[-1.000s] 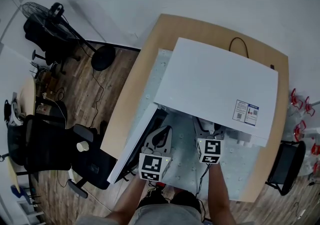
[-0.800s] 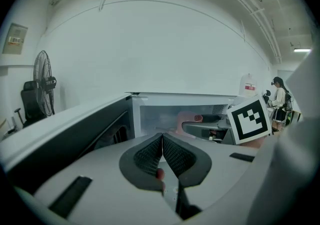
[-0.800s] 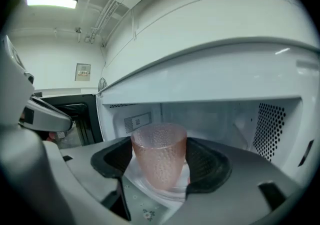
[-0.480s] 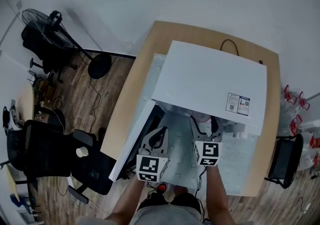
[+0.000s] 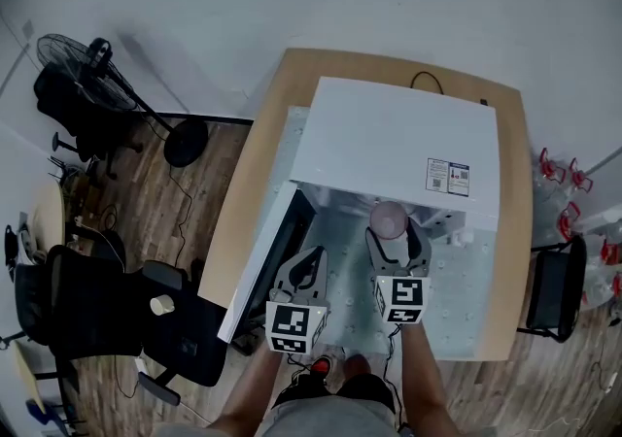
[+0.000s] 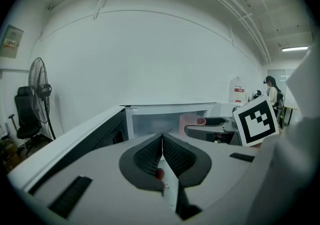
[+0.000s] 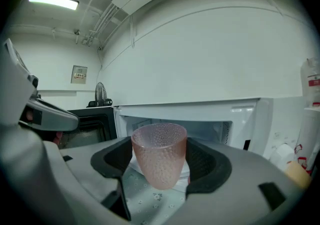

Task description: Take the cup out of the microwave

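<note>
Within the right hand-held gripper [image 7: 160,163], grasped upright, the cup [image 7: 159,151]: translucent pink, pebbled; left hand-held gripper [image 6: 162,155] clenched empty.

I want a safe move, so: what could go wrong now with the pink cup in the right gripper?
1. The right gripper pinches the translucent pink dimpled cup only by its sides; a jerk could tilt or drop it.
2. The cup is close to the front edge of the white box-shaped microwave; lifting early might knock it.
</note>
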Demonstrator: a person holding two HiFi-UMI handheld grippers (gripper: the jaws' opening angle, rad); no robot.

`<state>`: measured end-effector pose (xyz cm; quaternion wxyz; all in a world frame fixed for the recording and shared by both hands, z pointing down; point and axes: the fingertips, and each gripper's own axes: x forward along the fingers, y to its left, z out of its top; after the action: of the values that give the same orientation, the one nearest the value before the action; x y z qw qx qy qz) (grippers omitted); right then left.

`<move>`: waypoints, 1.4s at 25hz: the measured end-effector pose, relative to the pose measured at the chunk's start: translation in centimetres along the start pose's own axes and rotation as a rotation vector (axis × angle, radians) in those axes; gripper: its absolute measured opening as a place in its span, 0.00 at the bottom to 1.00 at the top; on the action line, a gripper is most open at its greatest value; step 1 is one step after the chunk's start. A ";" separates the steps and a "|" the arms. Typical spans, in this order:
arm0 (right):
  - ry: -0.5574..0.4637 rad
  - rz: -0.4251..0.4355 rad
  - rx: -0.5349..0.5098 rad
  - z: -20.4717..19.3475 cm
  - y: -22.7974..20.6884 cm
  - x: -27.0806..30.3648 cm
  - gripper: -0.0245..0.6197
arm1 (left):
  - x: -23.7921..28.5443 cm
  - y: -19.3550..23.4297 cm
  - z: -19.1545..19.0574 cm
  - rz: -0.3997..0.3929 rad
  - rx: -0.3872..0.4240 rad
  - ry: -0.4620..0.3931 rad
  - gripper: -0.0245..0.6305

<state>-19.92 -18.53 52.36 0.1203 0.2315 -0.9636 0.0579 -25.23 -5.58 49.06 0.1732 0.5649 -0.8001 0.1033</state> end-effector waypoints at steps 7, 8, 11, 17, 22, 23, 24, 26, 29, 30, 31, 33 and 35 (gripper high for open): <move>-0.029 -0.044 -0.007 0.7 0.1 -3.6 0.57 | -1.8 -1.6 0.3 -0.043 0.022 -0.026 0.07; -0.034 -0.054 -0.007 0.8 0.0 -4.2 0.57 | -2.0 -1.8 0.4 -0.050 0.025 -0.030 0.07; -0.047 -0.078 -0.009 1.1 0.0 -5.9 0.57 | -2.8 -2.6 0.5 -0.071 0.032 -0.042 0.07; -0.065 -0.137 -0.005 1.5 -0.5 -9.8 0.57 | -4.4 -4.7 0.9 -0.125 0.052 -0.062 0.07; -0.068 -0.193 -0.002 1.3 -1.2 -13.2 0.57 | -5.7 -7.1 0.8 -0.179 0.070 -0.071 0.07; -0.069 -0.205 0.000 1.3 -1.5 -13.9 0.57 | -5.8 -7.6 0.8 -0.191 0.074 -0.073 0.07; -0.070 -0.219 0.002 1.2 -1.7 -14.5 0.57 | -6.0 -8.1 0.8 -0.204 0.078 -0.074 0.07; -0.076 -0.249 0.006 1.1 -2.3 -15.9 0.57 | -6.2 -9.2 0.8 -0.230 0.088 -0.075 0.07; -0.082 -0.292 0.013 0.9 -3.2 -18.0 0.57 | -6.5 -10.8 1.0 -0.265 0.101 -0.079 0.07; -0.083 -0.307 0.016 0.7 -3.6 -18.7 0.57 | -6.5 -11.3 1.0 -0.279 0.105 -0.081 0.07; -0.082 -0.322 0.018 0.6 -3.9 -19.4 0.57 | -6.6 -11.9 1.0 -0.293 0.110 -0.084 0.07; -0.081 -0.350 0.023 0.1 -4.6 -20.7 0.57 | -6.7 -13.2 0.9 -0.320 0.117 -0.086 0.07; -0.080 -0.378 0.027 -0.3 -5.3 -22.0 0.57 | -6.7 -14.4 0.6 -0.346 0.125 -0.083 0.07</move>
<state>1.59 -13.67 47.22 0.0874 0.4120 -0.9062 0.0380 -9.74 -4.88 45.38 0.1199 0.7076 -0.6894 0.0984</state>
